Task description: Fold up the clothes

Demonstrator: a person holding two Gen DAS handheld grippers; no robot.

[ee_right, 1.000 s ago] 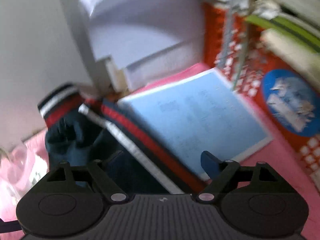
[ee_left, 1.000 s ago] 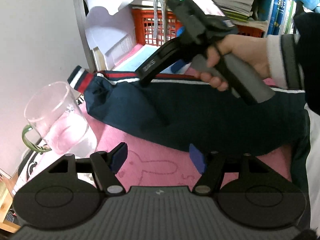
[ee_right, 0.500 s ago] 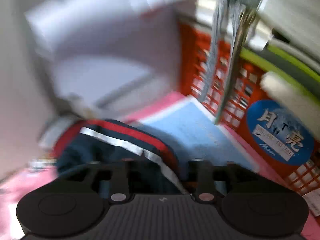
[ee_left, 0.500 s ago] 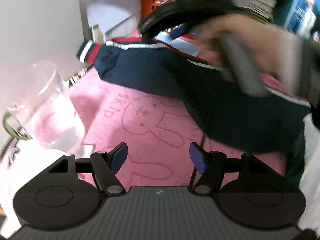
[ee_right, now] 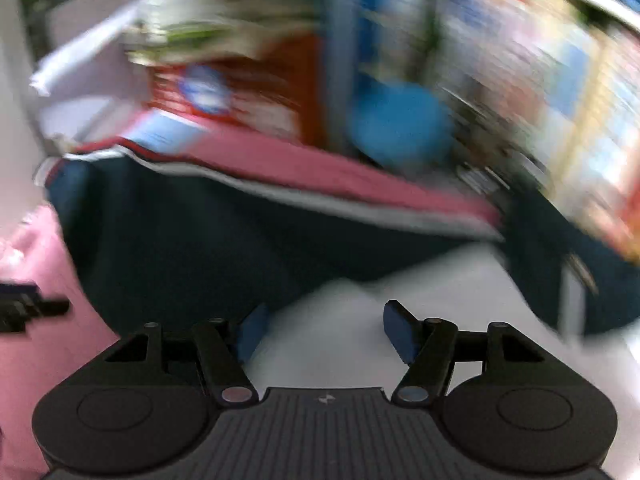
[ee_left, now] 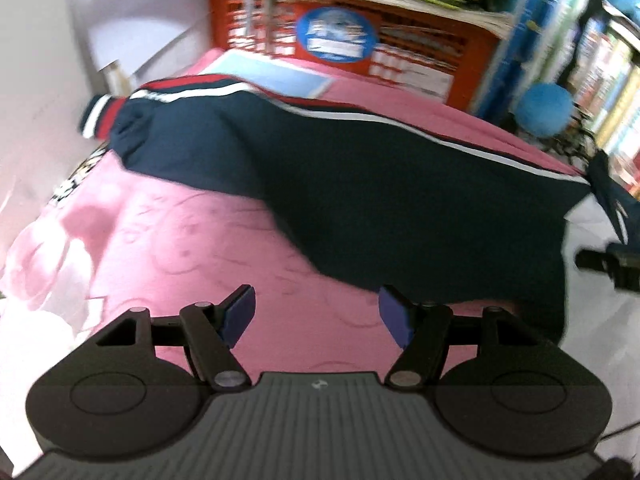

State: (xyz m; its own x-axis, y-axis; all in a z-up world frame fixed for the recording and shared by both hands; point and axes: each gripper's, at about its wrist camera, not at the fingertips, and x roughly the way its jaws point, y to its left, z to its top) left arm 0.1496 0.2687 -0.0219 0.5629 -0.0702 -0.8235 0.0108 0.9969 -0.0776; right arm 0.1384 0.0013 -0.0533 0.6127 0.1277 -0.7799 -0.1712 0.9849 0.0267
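Observation:
A navy garment (ee_left: 360, 184) with red and white stripes along its far edge lies stretched across a pink bunny-print cloth (ee_left: 192, 248); its striped cuff (ee_left: 98, 116) is at the far left. My left gripper (ee_left: 316, 312) hovers open over the pink cloth, just short of the garment's near edge. The right wrist view is badly blurred. There the same garment (ee_right: 224, 236) fills the middle, with a white part (ee_right: 348, 308) in front. My right gripper (ee_right: 324, 332) is open above that white part, nothing between its fingers. Its tip (ee_left: 612, 264) shows at the right edge of the left wrist view.
A red crate (ee_left: 400, 52) under stacked books stands at the back, a light blue sheet (ee_left: 268, 76) in front of it. A blue ball (ee_left: 544, 108) and shelved books (ee_left: 608, 60) are at the right. A glass jug (ee_left: 36, 264) sits blurred at the left, near a white wall.
The right gripper let go of the garment's striped edge, opened, and swung right and back toward me. The hand left the left view. The left gripper stays open; its view has swung right.

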